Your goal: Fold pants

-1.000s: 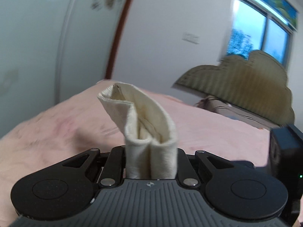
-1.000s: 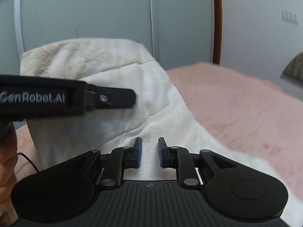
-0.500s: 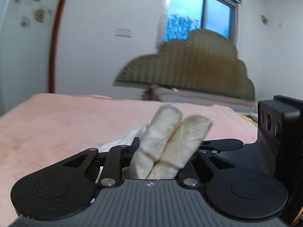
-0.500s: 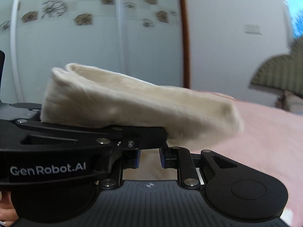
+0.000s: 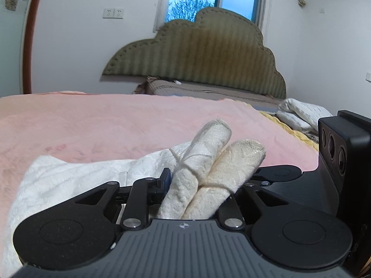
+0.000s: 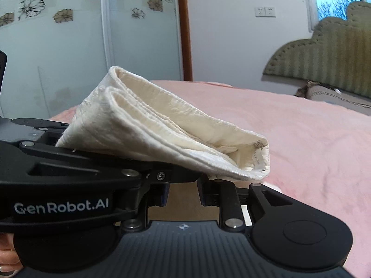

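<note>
The cream pants (image 5: 208, 162) stand as two thick rolled layers between my left gripper's (image 5: 204, 183) pads, which are shut on them. More of the cloth (image 5: 69, 180) lies flat on the pink blanket at the left. In the right wrist view the left gripper's black finger (image 6: 162, 175) crosses in front, carrying the folded pants (image 6: 162, 125) with a label at the open end. My right gripper (image 6: 183, 193) sits just below that bundle. Its jaws are opening, and only a tan surface shows in the gap between the pads.
A pink blanket (image 6: 301, 127) covers the bed. A green scalloped headboard (image 5: 197, 53) stands by the window, with white bedding (image 5: 301, 113) at the right. The right device's black housing (image 5: 343, 143) is close on the right. A flower-patterned wardrobe (image 6: 69, 46) stands behind. A hand (image 6: 7, 259) shows at the lower left.
Both views swung from the wardrobe side toward the headboard. The pants came down, and part now lies on the blanket. The right gripper's gap grew wider.
</note>
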